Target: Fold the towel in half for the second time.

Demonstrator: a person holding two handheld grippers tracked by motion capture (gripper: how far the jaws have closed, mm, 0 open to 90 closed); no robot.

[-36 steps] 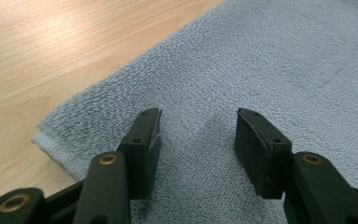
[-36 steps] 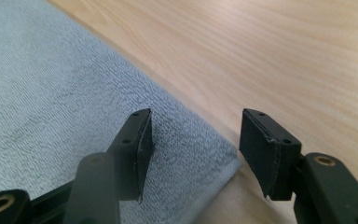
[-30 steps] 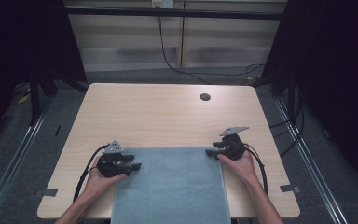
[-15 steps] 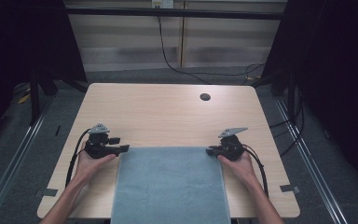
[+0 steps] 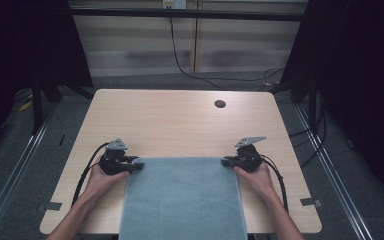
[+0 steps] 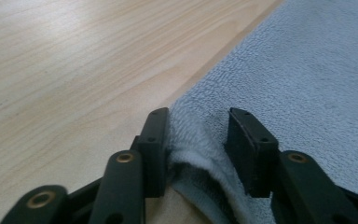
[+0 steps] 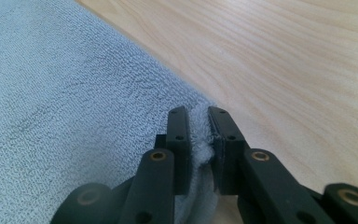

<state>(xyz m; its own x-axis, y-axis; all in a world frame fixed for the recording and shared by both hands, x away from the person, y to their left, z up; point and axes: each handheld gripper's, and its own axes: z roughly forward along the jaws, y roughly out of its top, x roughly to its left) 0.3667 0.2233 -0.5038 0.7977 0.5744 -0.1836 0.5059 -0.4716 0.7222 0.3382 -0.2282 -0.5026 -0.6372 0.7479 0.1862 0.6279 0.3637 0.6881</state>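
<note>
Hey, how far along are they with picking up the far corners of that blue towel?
Done: the right gripper is pinched shut on its far corner of the blue towel.
In hand: the left gripper straddles the other far corner; its jaws have just been closing, with a gap showing at one pad.
Left: finishing that grip; the towel lies flat on the table.

A lab recording booth: bare wooden table [image 5: 180, 125], black curtains [image 5: 360, 75], dangling cable [image 5: 180, 55], metal floor rails [image 5: 20, 160].

A pale wooden worktop [image 5: 180, 125] with rounded corners carries a dark round grommet hole [image 5: 220, 104] near its far right edge. Beyond it, a black cable [image 5: 190, 70] hangs down a light wall panel onto grey floor [image 5: 25, 165].
</note>
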